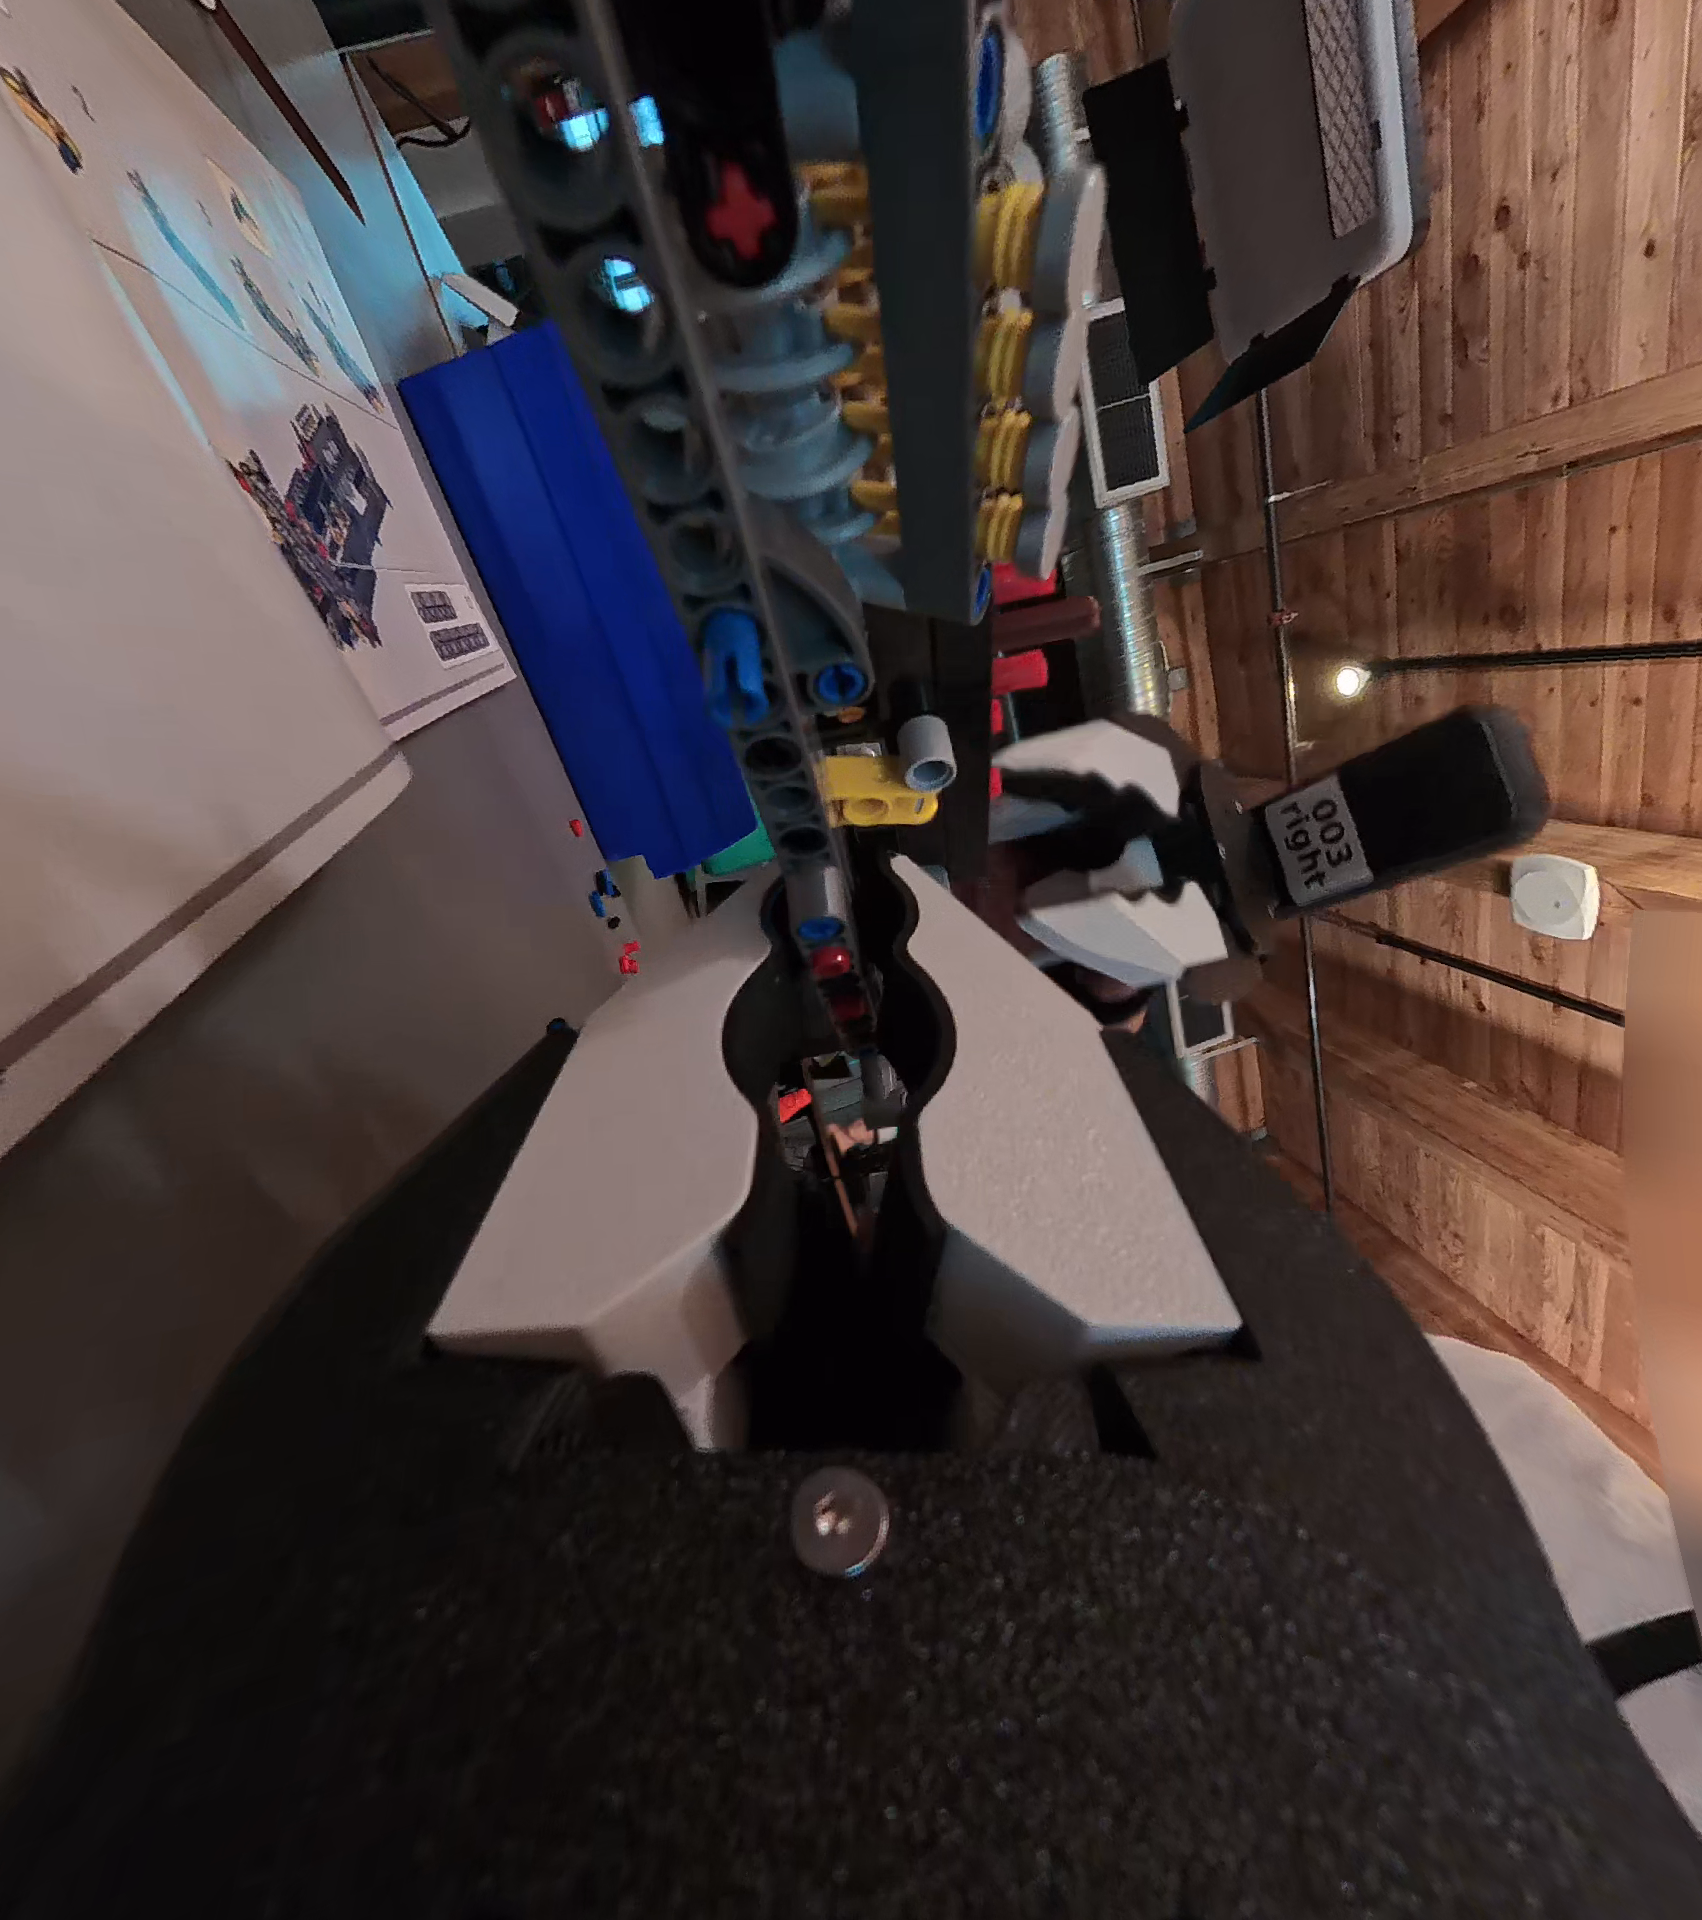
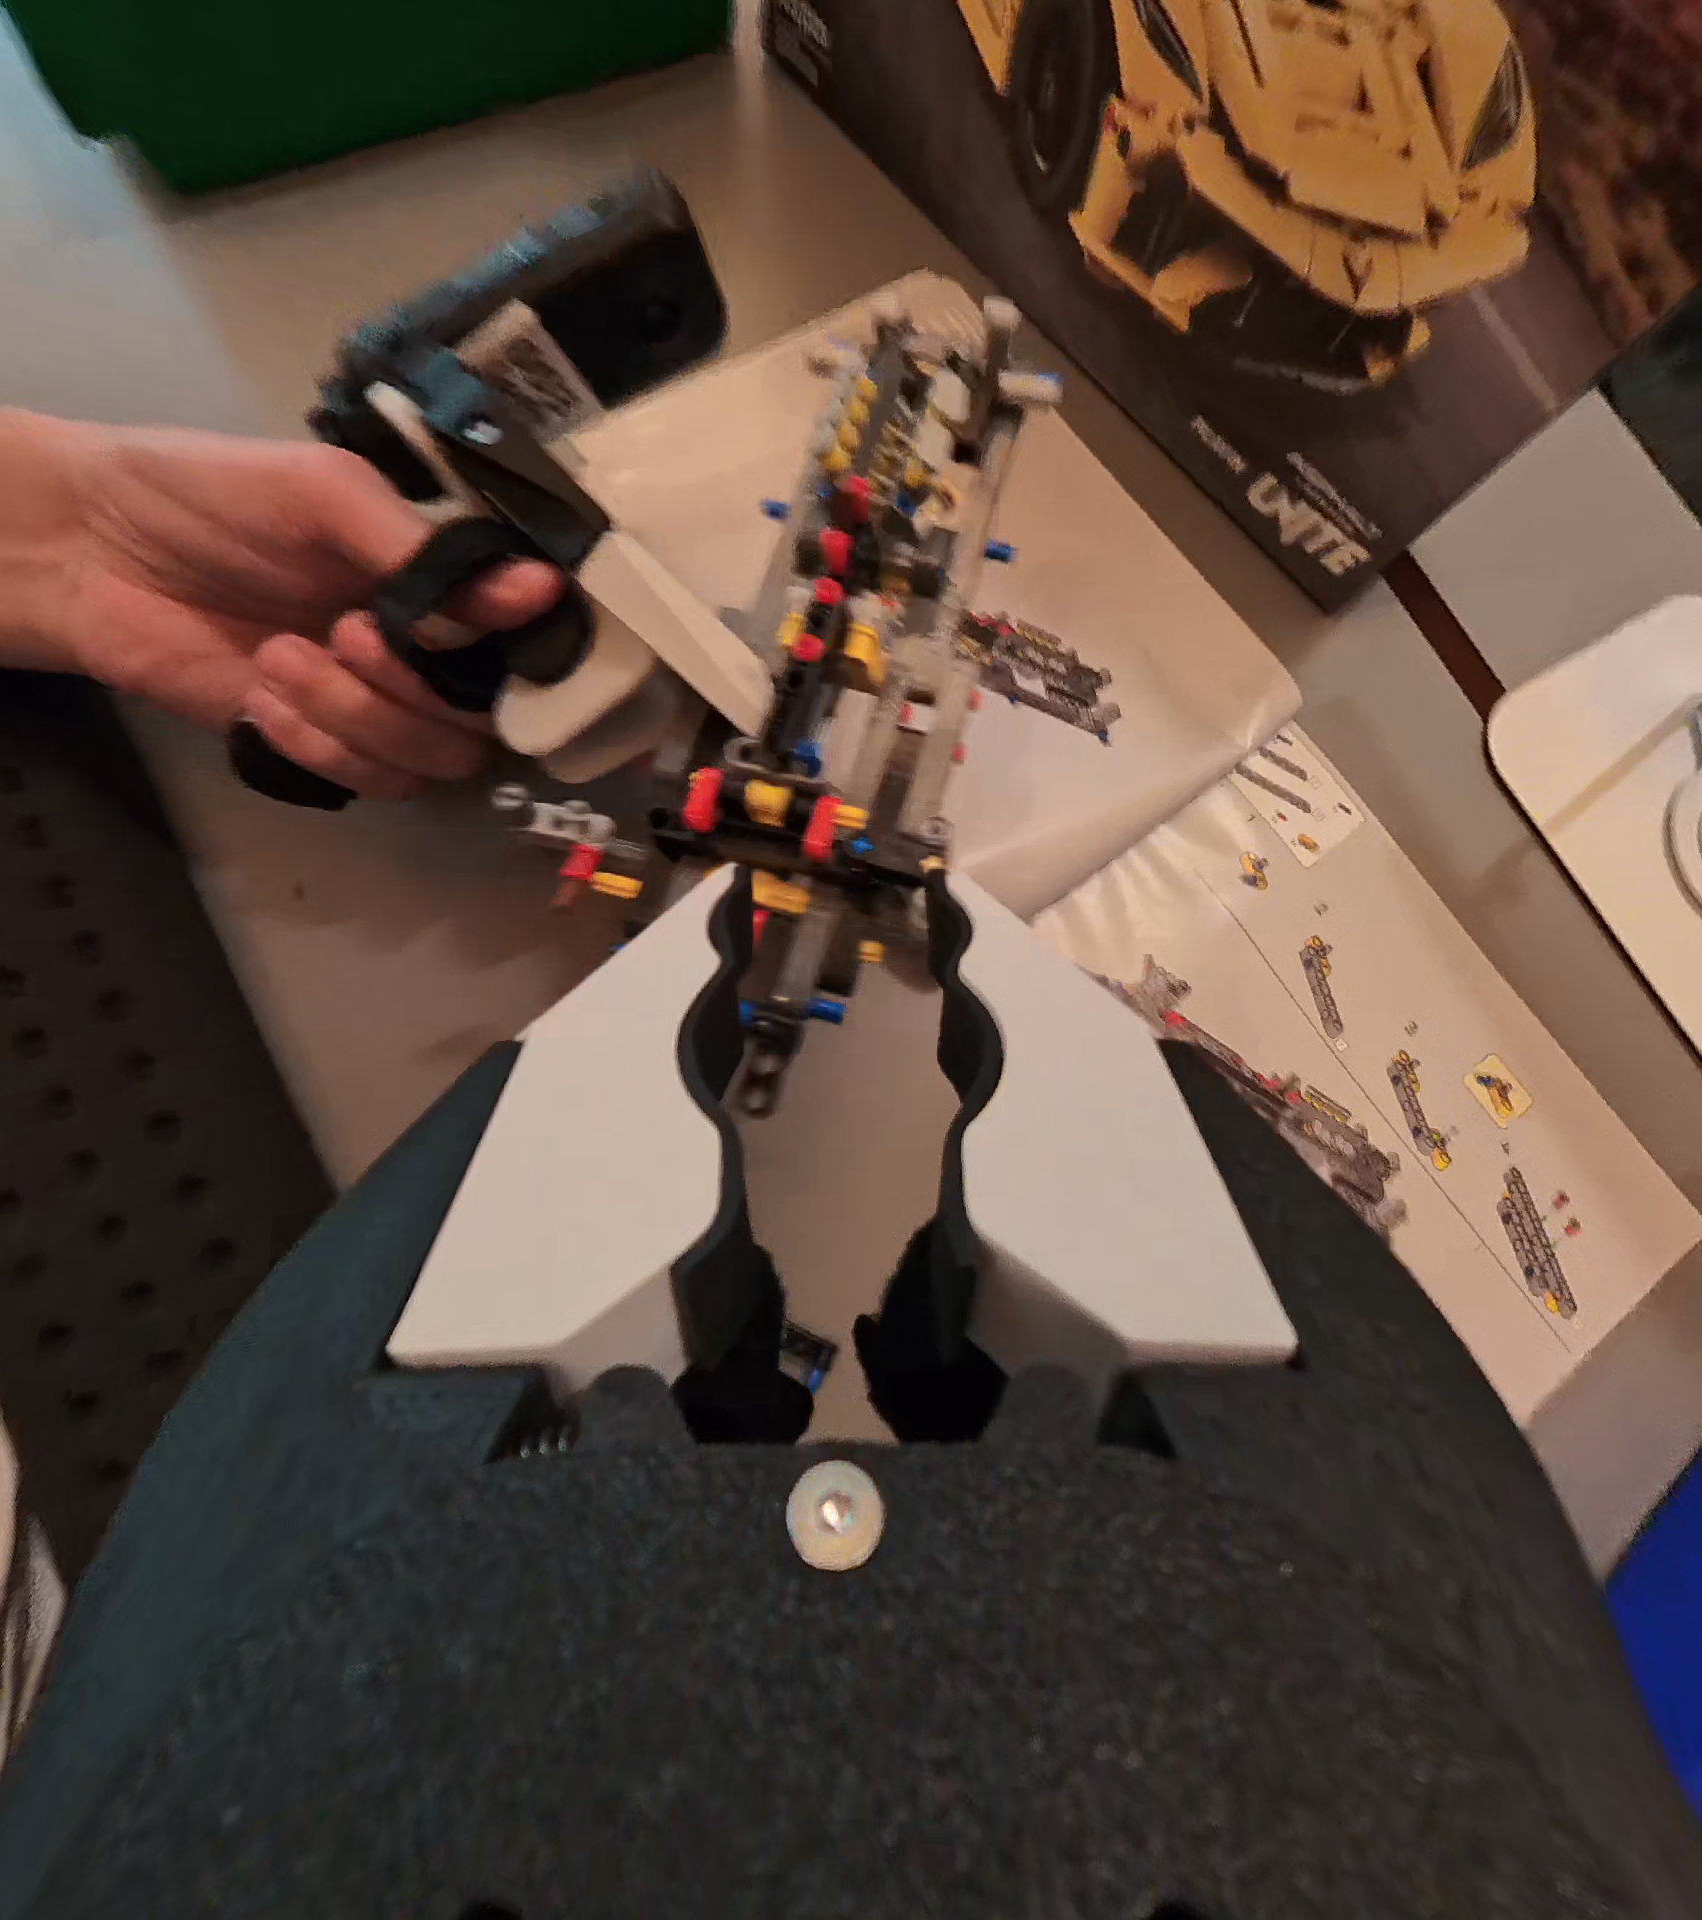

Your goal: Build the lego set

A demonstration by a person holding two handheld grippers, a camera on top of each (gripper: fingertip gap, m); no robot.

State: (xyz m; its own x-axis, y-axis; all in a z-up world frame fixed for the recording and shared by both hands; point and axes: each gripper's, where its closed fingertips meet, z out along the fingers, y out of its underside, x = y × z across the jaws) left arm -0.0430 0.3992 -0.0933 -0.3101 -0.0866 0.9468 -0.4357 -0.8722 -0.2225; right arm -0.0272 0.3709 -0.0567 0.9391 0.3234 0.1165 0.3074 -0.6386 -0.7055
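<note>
Grey table (image 2: 390,935), lego chassis (image 2: 826,665) in left claw (image 1: 842,935)

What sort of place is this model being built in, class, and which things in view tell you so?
Probably a hobby or work table in a timber-lined room: the instruction booklet lies open on the table beside the set's box, and wooden boards line the room.

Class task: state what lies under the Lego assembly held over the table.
Under the Lego assembly lies the open instruction booklet on the table. The pages directly beneath it are covered.
</note>
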